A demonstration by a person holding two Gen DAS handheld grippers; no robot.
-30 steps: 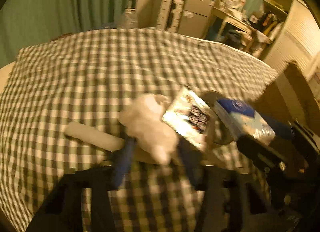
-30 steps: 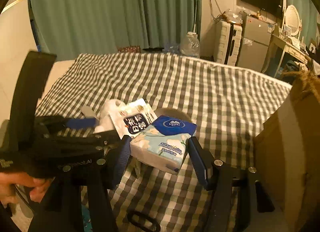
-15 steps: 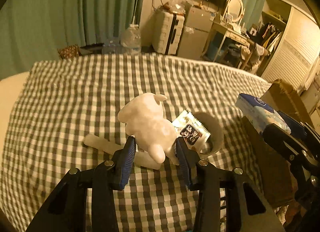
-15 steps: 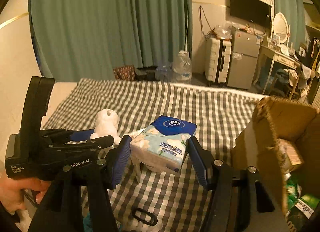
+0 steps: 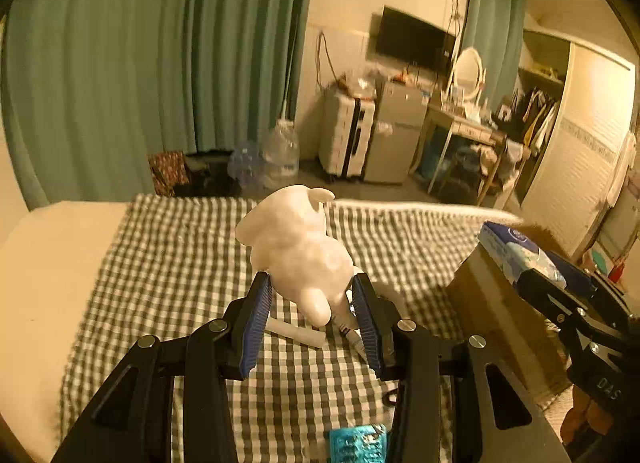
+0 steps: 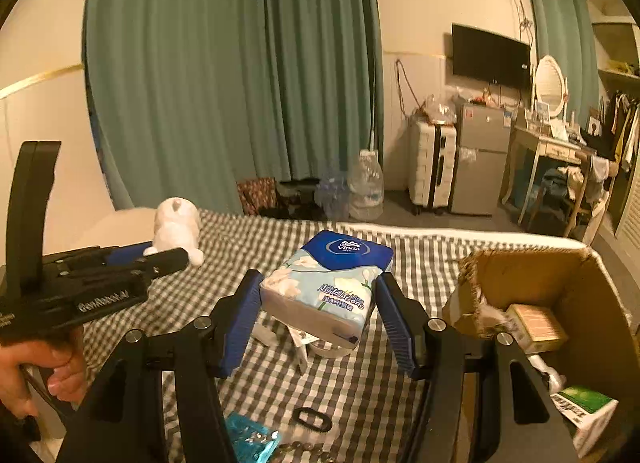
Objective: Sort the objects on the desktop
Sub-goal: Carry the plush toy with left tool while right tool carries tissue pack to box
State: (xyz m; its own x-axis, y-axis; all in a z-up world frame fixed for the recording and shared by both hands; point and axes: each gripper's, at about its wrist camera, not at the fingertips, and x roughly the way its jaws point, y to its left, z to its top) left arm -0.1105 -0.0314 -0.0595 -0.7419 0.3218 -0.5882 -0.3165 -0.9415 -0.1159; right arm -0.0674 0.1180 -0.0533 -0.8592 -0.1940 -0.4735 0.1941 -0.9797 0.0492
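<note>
My left hand-held gripper [image 5: 312, 305] pinches a white plush toy [image 5: 298, 253] lifted clear above the checked bed [image 5: 168, 263]. My right hand-held gripper [image 6: 318, 317] clamps a blue tissue pack [image 6: 330, 283] in the air, near the bed's right edge, where an open cardboard box [image 6: 576, 287] stands.

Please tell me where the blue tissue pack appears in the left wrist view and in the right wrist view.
Left wrist view: tissue pack at right edge, in the right gripper.
Right wrist view: tissue pack at centre, between the gripper's blue pads.
Shared landmark: cardboard box, beside the pack in both.
</note>
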